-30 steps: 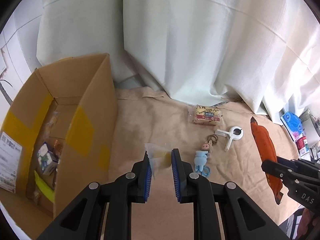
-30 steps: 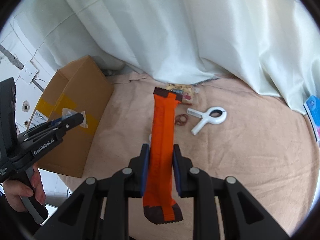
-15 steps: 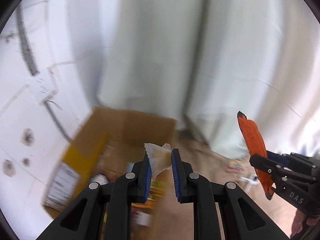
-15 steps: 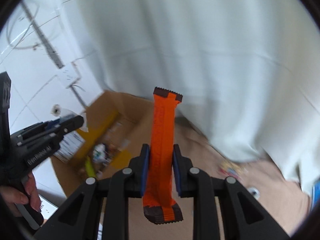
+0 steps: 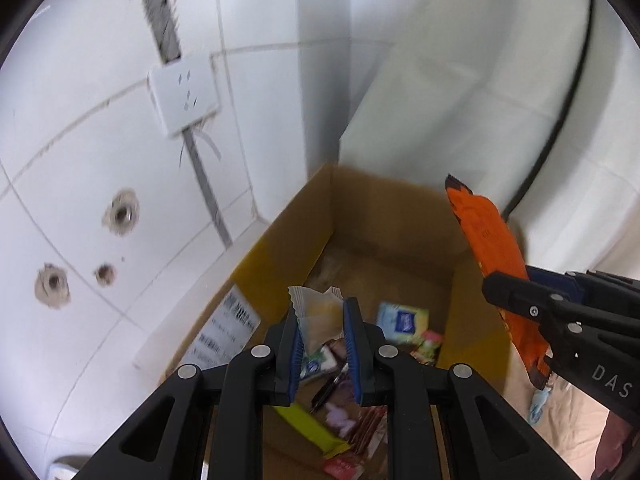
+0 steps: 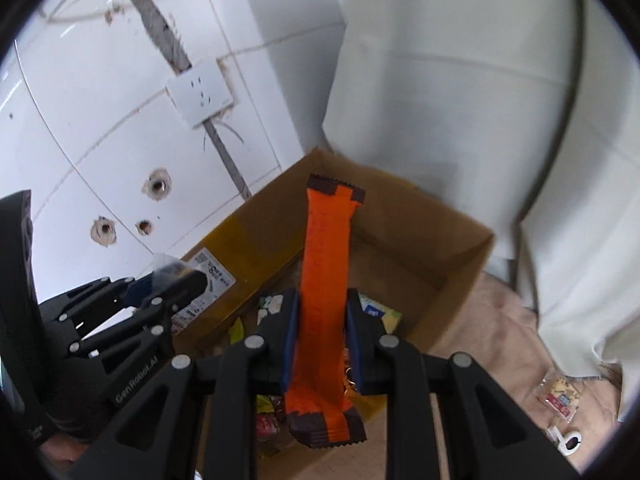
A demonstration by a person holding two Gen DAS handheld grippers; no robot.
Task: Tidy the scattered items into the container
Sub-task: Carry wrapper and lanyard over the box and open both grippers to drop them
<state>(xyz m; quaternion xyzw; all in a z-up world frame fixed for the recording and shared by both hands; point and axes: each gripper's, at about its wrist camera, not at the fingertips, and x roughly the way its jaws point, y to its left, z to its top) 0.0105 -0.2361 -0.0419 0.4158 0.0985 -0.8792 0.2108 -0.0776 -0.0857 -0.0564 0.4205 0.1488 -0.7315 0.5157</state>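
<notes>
An open cardboard box (image 5: 304, 232) (image 6: 452, 256) stands against the tiled wall, with several packets lying inside. Above its opening hangs my left gripper (image 5: 320, 320), shut on a small clear snack packet (image 5: 318, 320) with a yellowish filling. My right gripper (image 6: 322, 320) is shut on a long orange wrapper (image 6: 324, 276) with dark brown ends, held upright over the box. From the left wrist view the orange wrapper (image 5: 492, 260) and the right gripper (image 5: 520, 292) hang at the box's right wall. The left gripper (image 6: 188, 280) shows at the left in the right wrist view.
A tiled wall with a white socket (image 5: 184, 100) and drill holes stands behind the box. White curtains (image 6: 460, 100) hang to the right. On the beige cloth (image 6: 492, 340) lie a clear snack packet (image 6: 558, 394) and a white clip (image 6: 566, 438).
Both grippers swung left from the beige cloth to above the open box, each still holding its item. The box interior now fills the lower middle of both views.
</notes>
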